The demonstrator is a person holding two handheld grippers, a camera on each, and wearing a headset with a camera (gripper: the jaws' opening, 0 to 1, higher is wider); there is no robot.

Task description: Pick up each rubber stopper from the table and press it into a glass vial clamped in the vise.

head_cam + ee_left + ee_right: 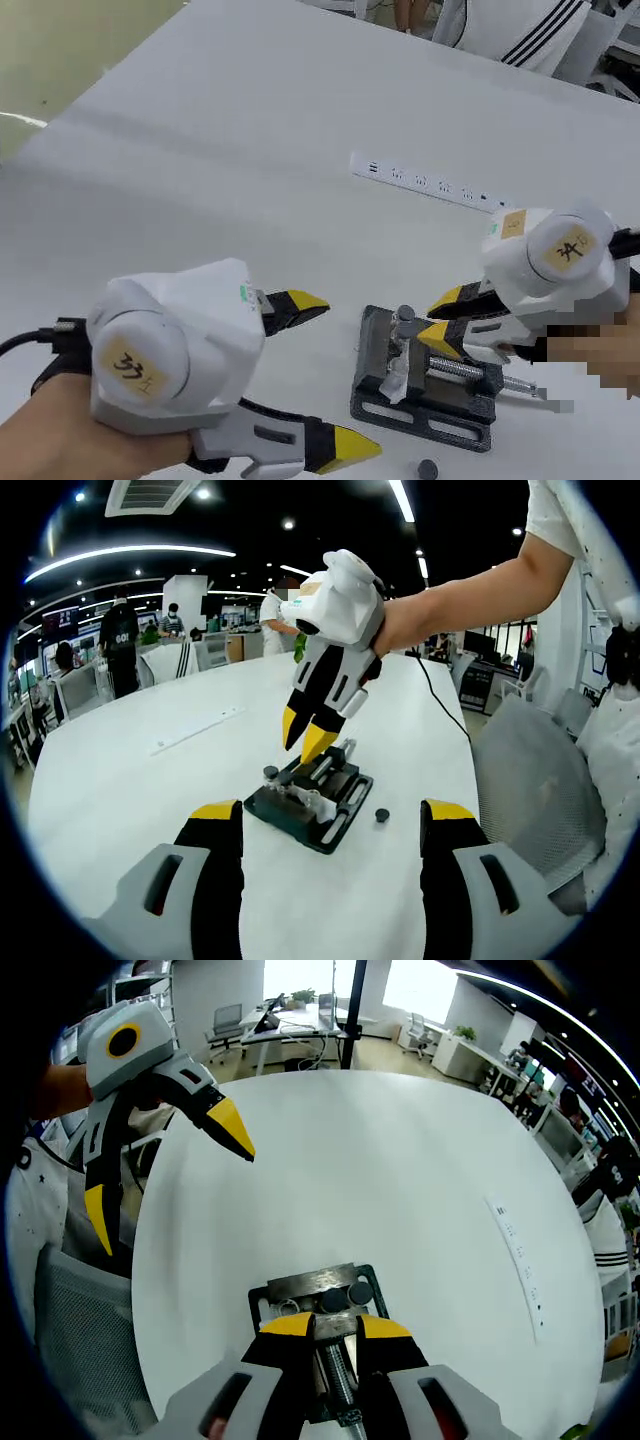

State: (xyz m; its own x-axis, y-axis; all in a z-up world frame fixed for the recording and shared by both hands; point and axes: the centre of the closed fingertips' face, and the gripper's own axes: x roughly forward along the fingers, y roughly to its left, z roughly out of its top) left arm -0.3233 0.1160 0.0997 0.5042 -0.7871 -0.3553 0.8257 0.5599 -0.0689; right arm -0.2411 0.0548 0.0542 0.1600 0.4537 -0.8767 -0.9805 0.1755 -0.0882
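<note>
- While the right gripper (337,1327) hangs just over the black metal bench vise (425,400), its yellow-tipped jaws stand narrow with a slim gap between them. Nothing that I can see is held there.
- The left gripper (330,375) has its jaws spread wide and empty, off to the vise's left.
- At the vise's far end a small clear glass vial (404,332) stands upright, with a dark grey plug (405,313) seated in its mouth. The right gripper view shows two dark round tops side by side there. I cannot tell how many vials stand unplugged.
- One loose dark grey round rubber stopper (428,468) lies on the white table (250,150), just beside the vise's near edge.
- By my reading, the step in hand is fetching that loose stopper. The next move calls for open jaws to come down over it, close on its sides and carry it to an open vial mouth — then press straight down, not askew.
</note>
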